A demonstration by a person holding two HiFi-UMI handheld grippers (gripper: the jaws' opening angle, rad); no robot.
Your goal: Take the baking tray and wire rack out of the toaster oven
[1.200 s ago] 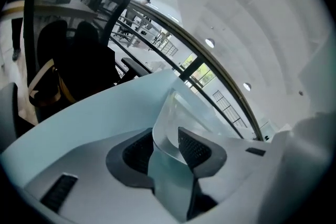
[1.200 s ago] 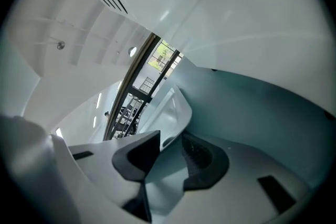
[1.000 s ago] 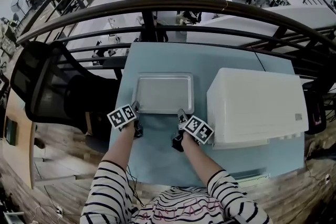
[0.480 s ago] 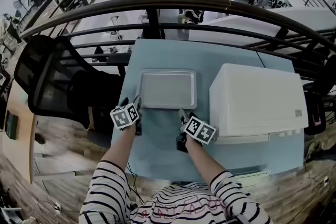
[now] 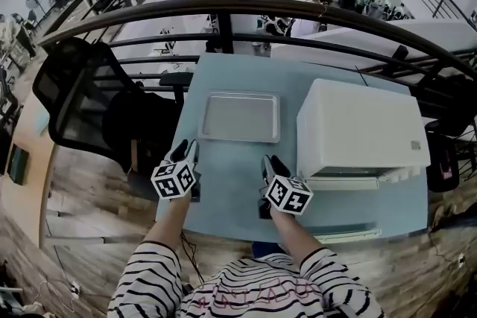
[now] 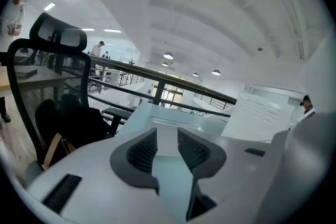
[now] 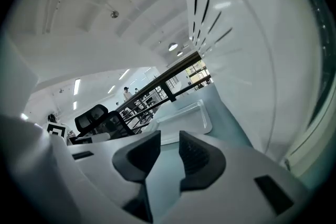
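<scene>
1. Baking tray (image 5: 240, 117): out, lying flat on the table (image 5: 223, 194), just left of the toaster oven (image 5: 361, 126).
2. Wire rack: not in view; probably still inside the oven.
3. Left gripper (image 5: 188, 154), right gripper (image 5: 270, 164): clear of the tray; jaws slightly apart, just been closing, nothing between them.
4. Handling: open wider, approach the oven mouth level, grip the rack's front edge evenly, draw straight out.

The head view looks steeply down from above the person onto the table (image 5: 231, 182), with the railing (image 5: 223, 7) at 12 o'clock. Each gripper view sits low, close behind its own jaws, facing across the tabletop. All 3 views share the baking tray (image 5: 240, 116) and toaster oven (image 5: 361, 130), the oven at 3 o'clock.
</scene>
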